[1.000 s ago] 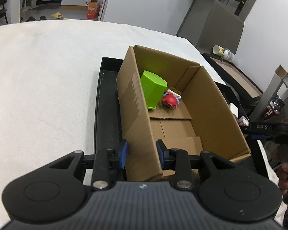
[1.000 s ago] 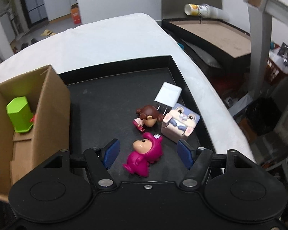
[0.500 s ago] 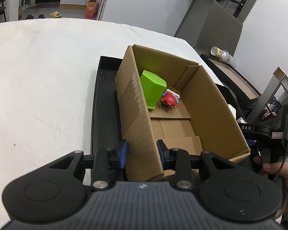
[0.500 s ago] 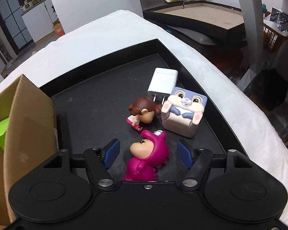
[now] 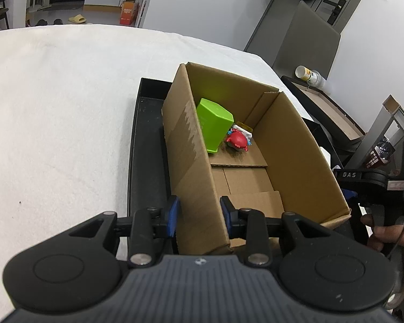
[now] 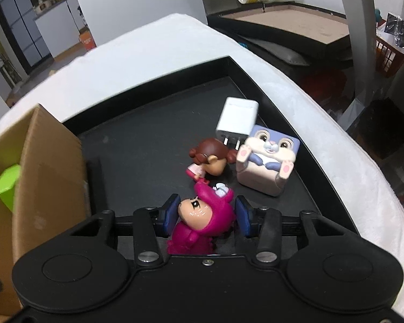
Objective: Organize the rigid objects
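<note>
My left claw (image 5: 199, 212) is clamped on the near end of the cardboard box's (image 5: 296, 145) left wall, one blue pad outside it and the other inside, both pressed against the board. The box stands open-topped on the black tray (image 5: 145, 145), which lies on the white tablecloth (image 5: 62, 113). At the far end of the box a green block (image 5: 214, 125) leans against that same left wall, and a small red toy (image 5: 237, 140) lies just beside it on the floor flaps, touching something white and yellow behind it that I cannot make out. My right claw (image 6: 206, 215) has its two pads on either side of the head of the pink figure (image 6: 202, 220), which lies on the tray floor (image 6: 148, 145); the left pad touches its face, while the right pad looks just short of the hood, so I cannot tell whether the grip is firm. Just beyond the pink figure lies a brown-haired doll (image 6: 211, 156), and to its right a cube with a rabbit face (image 6: 268, 161), the two nearly touching. A white charger (image 6: 238, 119) lies behind them, its prongs reaching the doll's hair and the cube's corner. The box wall (image 6: 48, 167) stands to the left of this group, well apart from it.
</note>
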`<state>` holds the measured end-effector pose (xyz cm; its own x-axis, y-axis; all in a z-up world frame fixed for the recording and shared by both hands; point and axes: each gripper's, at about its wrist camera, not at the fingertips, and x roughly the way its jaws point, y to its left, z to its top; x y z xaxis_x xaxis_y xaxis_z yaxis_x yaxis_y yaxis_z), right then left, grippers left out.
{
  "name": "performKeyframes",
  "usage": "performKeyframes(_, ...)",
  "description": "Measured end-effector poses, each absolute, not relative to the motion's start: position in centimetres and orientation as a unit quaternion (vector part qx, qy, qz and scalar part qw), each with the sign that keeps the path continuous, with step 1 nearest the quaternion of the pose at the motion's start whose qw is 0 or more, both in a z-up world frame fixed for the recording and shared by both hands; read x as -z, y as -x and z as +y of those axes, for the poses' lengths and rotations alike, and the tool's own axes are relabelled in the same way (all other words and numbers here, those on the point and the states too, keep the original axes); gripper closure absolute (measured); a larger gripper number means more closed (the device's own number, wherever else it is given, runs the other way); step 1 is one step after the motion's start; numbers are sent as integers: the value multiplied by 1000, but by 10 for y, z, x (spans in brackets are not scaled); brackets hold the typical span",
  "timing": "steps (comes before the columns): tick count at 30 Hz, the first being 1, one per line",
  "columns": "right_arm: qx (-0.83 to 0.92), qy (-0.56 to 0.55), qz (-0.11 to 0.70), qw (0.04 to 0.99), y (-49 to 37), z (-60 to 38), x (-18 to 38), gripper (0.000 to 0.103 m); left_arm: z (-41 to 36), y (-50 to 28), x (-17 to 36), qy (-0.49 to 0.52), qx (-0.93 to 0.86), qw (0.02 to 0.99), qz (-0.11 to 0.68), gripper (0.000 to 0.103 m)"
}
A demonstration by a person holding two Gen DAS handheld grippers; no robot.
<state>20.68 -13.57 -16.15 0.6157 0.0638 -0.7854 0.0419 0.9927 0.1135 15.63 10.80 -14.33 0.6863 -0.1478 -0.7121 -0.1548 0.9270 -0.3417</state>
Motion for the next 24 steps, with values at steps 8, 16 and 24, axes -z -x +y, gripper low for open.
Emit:
performKeyframes(8,-16,-52,424,904,-195,-127,141,59,108,-156,144,192,-2,898,396,71)
performKeyframes(16,-35,-53,401,914,-191,-116,111,59,108,-157,143,190,-2,898,396,71)
performKeyframes(24,-63,-59,376,923,-190,-98,81,59,107,-156,143,185,-3,900,395,71)
